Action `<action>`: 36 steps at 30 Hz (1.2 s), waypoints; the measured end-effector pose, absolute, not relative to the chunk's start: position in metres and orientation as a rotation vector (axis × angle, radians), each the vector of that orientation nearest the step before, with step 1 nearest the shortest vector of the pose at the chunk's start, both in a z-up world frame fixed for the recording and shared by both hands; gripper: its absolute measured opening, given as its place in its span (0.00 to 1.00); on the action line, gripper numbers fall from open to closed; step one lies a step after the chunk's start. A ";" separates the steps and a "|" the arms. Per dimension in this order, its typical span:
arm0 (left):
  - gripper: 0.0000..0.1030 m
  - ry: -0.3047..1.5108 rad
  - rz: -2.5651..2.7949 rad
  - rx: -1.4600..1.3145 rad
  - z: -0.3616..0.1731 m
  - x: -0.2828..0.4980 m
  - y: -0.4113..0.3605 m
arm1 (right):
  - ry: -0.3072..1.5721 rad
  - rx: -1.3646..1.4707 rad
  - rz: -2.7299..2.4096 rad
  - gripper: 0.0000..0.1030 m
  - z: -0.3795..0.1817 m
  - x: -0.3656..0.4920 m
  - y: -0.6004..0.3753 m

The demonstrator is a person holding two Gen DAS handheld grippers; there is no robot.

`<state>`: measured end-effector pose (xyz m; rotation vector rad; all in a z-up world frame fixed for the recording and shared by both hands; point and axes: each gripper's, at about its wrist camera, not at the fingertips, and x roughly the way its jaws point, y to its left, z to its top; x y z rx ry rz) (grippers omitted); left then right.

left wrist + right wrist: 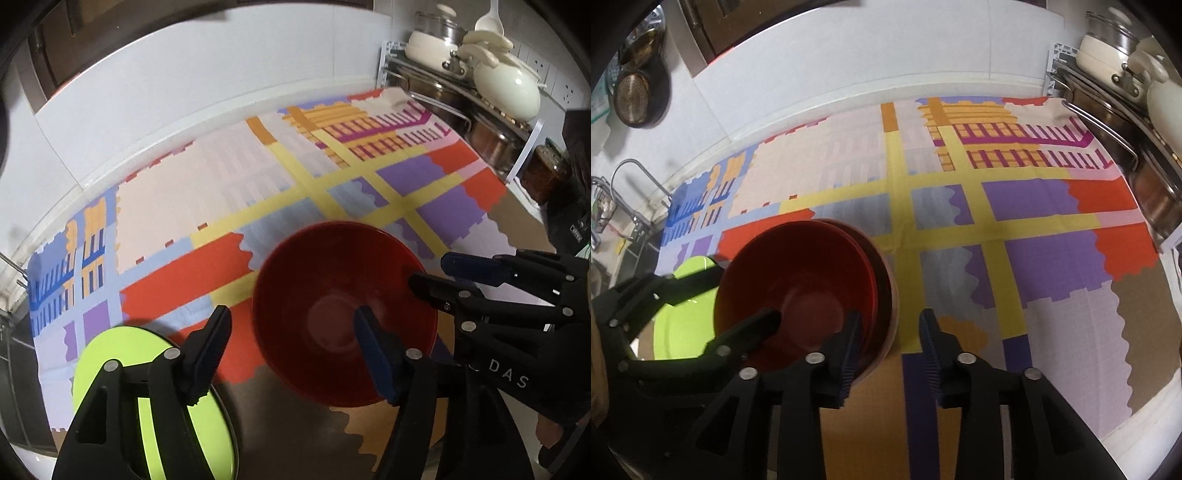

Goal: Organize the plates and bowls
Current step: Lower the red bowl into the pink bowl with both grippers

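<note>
Red bowl (798, 288) nested in stack on patterned cloth (1015, 206), beside green plate (110, 369); left gripper (291, 354) and right gripper (890, 354) apart, empty, presumably releasing for stacking

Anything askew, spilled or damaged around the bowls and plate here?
The top red bowl sits tilted and off-centre in the bowl beneath, not nested flush. No spill or damage shows; the green plate lies flat.

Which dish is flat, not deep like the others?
The lime green plate, beside the stacked red bowls. It lies flat and shallow on the cloth, while the red ones are deep and nested together.
</note>
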<state>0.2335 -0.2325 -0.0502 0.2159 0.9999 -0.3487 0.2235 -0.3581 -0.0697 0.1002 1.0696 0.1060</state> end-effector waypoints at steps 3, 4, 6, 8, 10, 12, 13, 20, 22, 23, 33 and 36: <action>0.66 0.992 -0.346 0.201 -0.045 0.234 -0.227 | 1.053 0.110 0.114 0.35 -0.063 0.221 -0.358; 0.66 0.987 -0.344 0.197 -0.043 0.234 -0.226 | 1.046 0.114 0.118 0.35 -0.060 0.220 -0.357; 0.66 0.982 -0.341 0.191 -0.041 0.234 -0.223 | 1.032 0.114 0.123 0.35 -0.055 0.219 -0.355; 0.66 0.976 -0.336 0.184 -0.038 0.234 -0.220 | 1.019 0.110 0.124 0.35 -0.050 0.217 -0.353; 0.66 0.971 -0.332 0.177 -0.036 0.234 -0.217 | 1.008 0.107 0.124 0.35 -0.046 0.216 -0.352; 0.66 0.965 -0.326 0.169 -0.034 0.234 -0.213 | 0.998 0.106 0.121 0.35 -0.042 0.216 -0.351; 0.66 0.963 -0.323 0.165 -0.034 0.234 -0.212 | 0.995 0.105 0.118 0.35 -0.041 0.216 -0.350; 0.68 0.985 -0.283 0.142 -0.043 0.239 -0.201 | 0.987 0.084 0.096 0.39 -0.042 0.218 -0.348; 0.68 1.002 -0.272 0.135 -0.050 0.243 -0.199 | 0.997 0.089 0.093 0.40 -0.046 0.220 -0.348; 0.68 1.010 -0.265 0.133 -0.053 0.244 -0.199 | 1.005 0.091 0.091 0.40 -0.048 0.222 -0.349; 0.68 1.074 -0.237 0.094 -0.078 0.255 -0.199 | 1.068 0.134 0.065 0.40 -0.077 0.232 -0.354; 0.68 1.100 -0.240 0.077 -0.085 0.260 -0.201 | 1.087 0.176 0.064 0.40 -0.085 0.235 -0.357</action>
